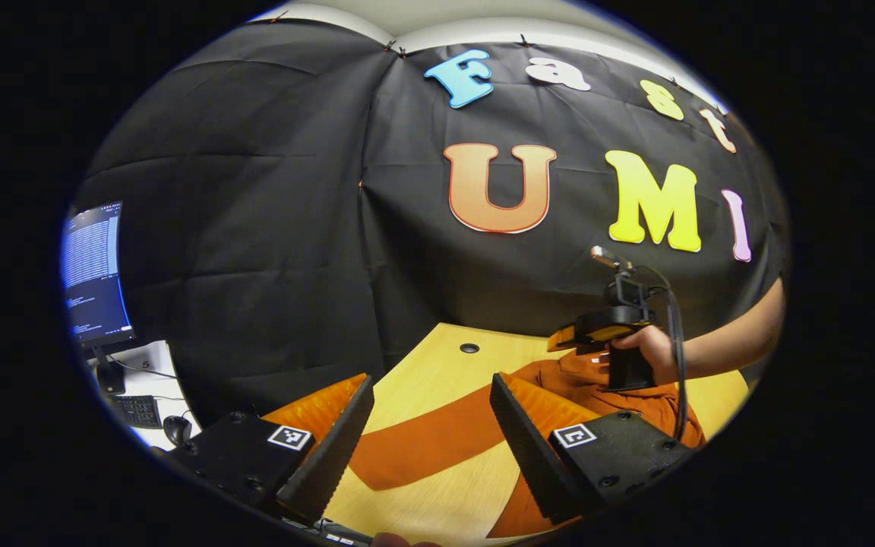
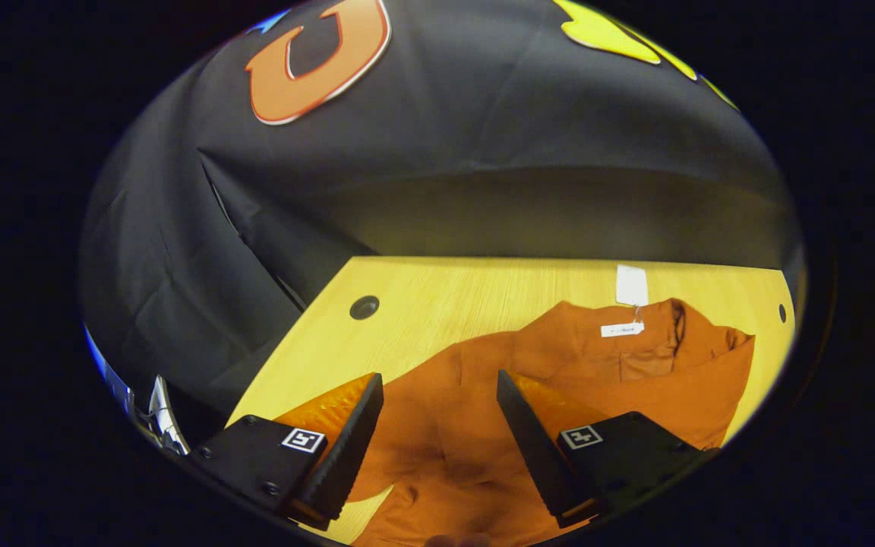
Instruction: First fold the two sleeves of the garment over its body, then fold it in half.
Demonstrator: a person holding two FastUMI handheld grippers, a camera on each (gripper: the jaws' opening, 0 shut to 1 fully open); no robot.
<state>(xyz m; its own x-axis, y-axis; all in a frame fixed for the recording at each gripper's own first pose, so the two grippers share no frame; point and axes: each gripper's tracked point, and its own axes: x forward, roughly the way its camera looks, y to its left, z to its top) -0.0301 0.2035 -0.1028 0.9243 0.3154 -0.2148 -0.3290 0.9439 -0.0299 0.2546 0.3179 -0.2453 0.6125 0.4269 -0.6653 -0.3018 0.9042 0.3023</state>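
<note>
1. left gripper (image 1: pixel 431 425): jaws spread wide with nothing between them, hovering over a sleeve (image 1: pixel 422 448) of the orange garment (image 1: pixel 582 387).
2. right gripper (image 2: pixel 437 429): jaws also apart and empty, above the garment's body; seen from the left gripper view, a hand (image 1: pixel 654 351) holds it over the cloth.
3. the garment lies on the wooden table (image 2: pixel 437 296), collar and white tag (image 2: pixel 631 285) pointing toward the black wall.
4. the sleeve runs as a long band slanting out from the body across the table.

Bare table (image 2: pixel 437 296) beyond garment (image 2: pixel 559 365); booth wall (image 2: pixel 483 190) behind.
</note>
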